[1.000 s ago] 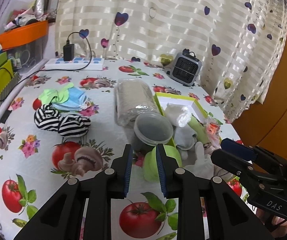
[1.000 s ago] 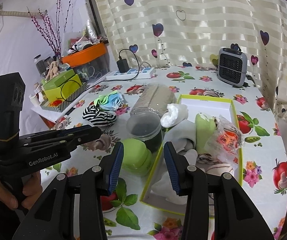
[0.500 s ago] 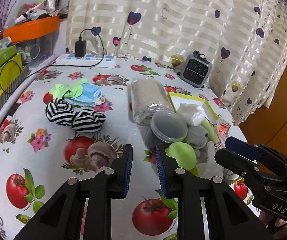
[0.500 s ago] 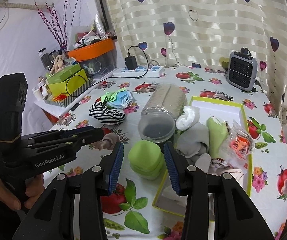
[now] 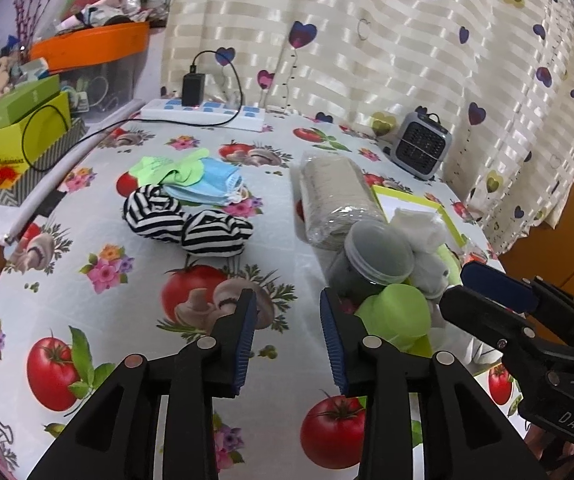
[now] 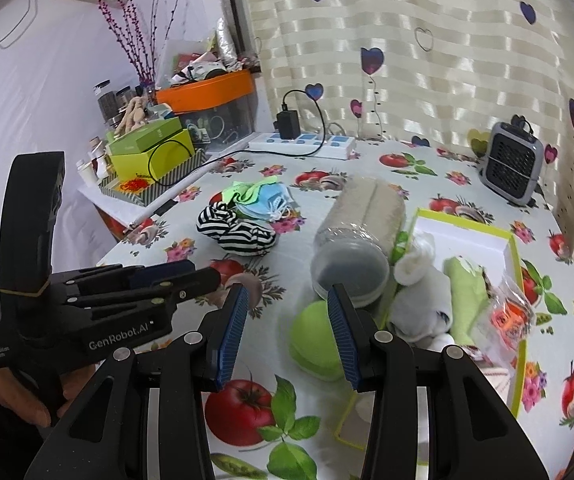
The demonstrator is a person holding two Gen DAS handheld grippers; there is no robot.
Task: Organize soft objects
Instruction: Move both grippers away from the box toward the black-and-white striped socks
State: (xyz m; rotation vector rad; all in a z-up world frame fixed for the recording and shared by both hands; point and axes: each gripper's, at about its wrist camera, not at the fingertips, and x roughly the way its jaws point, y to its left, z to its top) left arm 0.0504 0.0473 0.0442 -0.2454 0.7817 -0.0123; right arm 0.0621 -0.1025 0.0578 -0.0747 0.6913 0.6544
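Two striped black-and-white soft balls [image 5: 191, 220] [image 6: 237, 230] lie mid-table, with blue face masks [image 5: 207, 184] [image 6: 265, 200] and a green cloth [image 5: 167, 168] behind them. A yellow-rimmed white box [image 6: 515, 256] [image 5: 447, 216] at the right holds white socks [image 6: 415, 260], a green roll [image 6: 467, 300] and a clear packet [image 6: 515, 316]. My left gripper [image 5: 287, 340] is open and empty over bare tablecloth. My right gripper [image 6: 287, 332] is open and empty, just left of a green round pad [image 6: 315, 344] [image 5: 399, 316].
A wrapped beige roll [image 5: 335, 200] [image 6: 363, 212] and a clear lidded tub [image 5: 375, 256] [image 6: 351, 268] lie beside the box. A small grey heater [image 6: 515, 168], a power strip [image 5: 207, 112], and boxes [image 5: 15, 128] on a side shelf at the left.
Both grippers have pulled back and shifted left; the green pad and the box now sit further right in both views. Both stay open and empty.
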